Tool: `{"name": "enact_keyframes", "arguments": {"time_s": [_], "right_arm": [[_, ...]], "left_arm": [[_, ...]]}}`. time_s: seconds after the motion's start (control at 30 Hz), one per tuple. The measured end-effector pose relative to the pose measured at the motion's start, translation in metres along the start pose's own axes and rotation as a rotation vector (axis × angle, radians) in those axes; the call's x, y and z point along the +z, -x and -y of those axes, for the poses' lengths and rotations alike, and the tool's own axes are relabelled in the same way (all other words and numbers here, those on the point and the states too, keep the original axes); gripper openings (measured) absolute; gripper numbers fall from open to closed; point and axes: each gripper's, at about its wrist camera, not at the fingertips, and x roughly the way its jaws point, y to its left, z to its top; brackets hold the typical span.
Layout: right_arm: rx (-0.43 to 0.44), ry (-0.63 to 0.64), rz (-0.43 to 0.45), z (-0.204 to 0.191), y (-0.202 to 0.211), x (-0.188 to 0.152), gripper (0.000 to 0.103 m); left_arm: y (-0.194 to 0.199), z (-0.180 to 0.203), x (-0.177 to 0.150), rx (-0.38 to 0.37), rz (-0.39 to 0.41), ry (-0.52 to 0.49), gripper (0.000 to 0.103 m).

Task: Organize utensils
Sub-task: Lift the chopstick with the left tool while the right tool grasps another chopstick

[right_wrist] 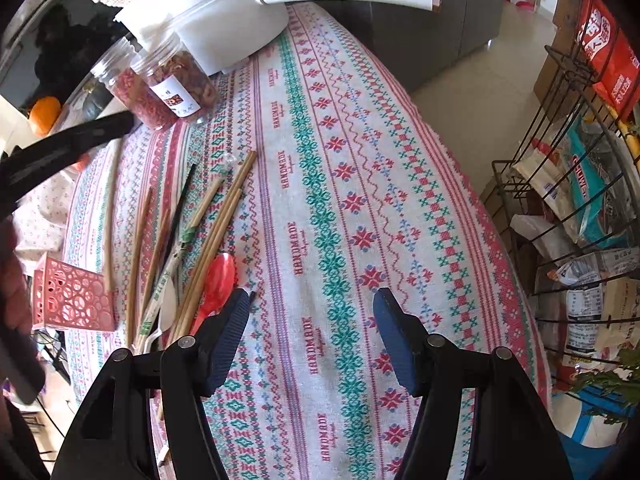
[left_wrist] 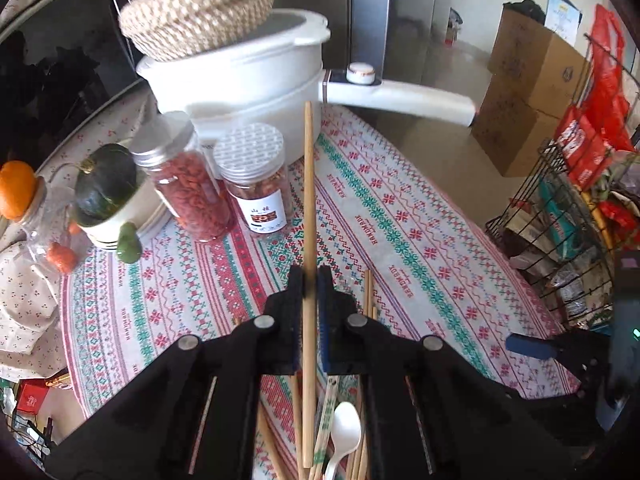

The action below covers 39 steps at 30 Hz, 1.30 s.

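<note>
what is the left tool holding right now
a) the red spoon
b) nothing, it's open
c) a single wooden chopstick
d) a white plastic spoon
c: in the left wrist view the left tool is closed on a single wooden chopstick that sticks out past its tips, while the white spoon lies below it and the red spoon lies on the tablecloth in the right wrist view.

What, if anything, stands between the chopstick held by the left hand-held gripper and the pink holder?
Nothing visible does. The left hand-held gripper is shut on one wooden chopstick, lifted above the loose pile. The pink perforated holder sits at the table's near-left edge beside that pile, though its opening isn't visible.
</note>
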Motion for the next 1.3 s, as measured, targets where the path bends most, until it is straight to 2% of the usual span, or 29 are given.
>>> {"name": "enact_keyframes", "arguments": {"time_s": [0.13, 0.2, 0.33, 0.5, 0.63, 0.9, 1.03, 1.1, 1.13, 1.2, 1.3], "right_arm": [[0.033, 0.015, -0.017, -0.011, -0.003, -0.005, 0.067], [0.037, 0.022, -0.024, -0.018, -0.005, -0.007, 0.067], [0.103, 0.035, -0.021, -0.042, -0.004, -0.010, 0.065], [0.182, 0.139, -0.023, -0.088, -0.011, -0.013, 0.053], [0.202, 0.202, -0.050, -0.127, -0.029, -0.007, 0.044], [0.170, 0.218, -0.071, -0.180, -0.076, 0.016, 0.037], [0.099, 0.253, -0.070, -0.202, -0.097, 0.022, 0.032], [0.040, 0.265, -0.081, -0.203, -0.107, 0.022, 0.026], [0.025, 0.278, -0.058, -0.206, -0.105, 0.020, 0.024], [-0.023, 0.311, -0.051, -0.211, -0.108, 0.019, 0.012], [-0.024, 0.315, -0.037, -0.209, -0.108, 0.018, 0.009]], "left_arm": [[0.055, -0.012, -0.029, -0.019, 0.093, 0.039, 0.008], [0.071, -0.023, -0.047, -0.035, 0.127, 0.083, 0.008], [0.093, -0.041, -0.091, -0.015, 0.177, 0.157, 0.008], [0.110, -0.067, -0.126, -0.001, 0.227, 0.237, 0.008], [0.123, -0.091, -0.141, -0.005, 0.269, 0.293, 0.008], [0.132, -0.121, -0.154, -0.019, 0.312, 0.362, 0.008], [0.133, -0.123, -0.155, -0.027, 0.328, 0.367, 0.008], [0.133, -0.124, -0.156, -0.026, 0.332, 0.368, 0.008], [0.133, -0.125, -0.156, -0.024, 0.334, 0.370, 0.008], [0.132, -0.126, -0.156, -0.017, 0.339, 0.370, 0.008], [0.130, -0.128, -0.156, 0.001, 0.359, 0.379, 0.008]]}}
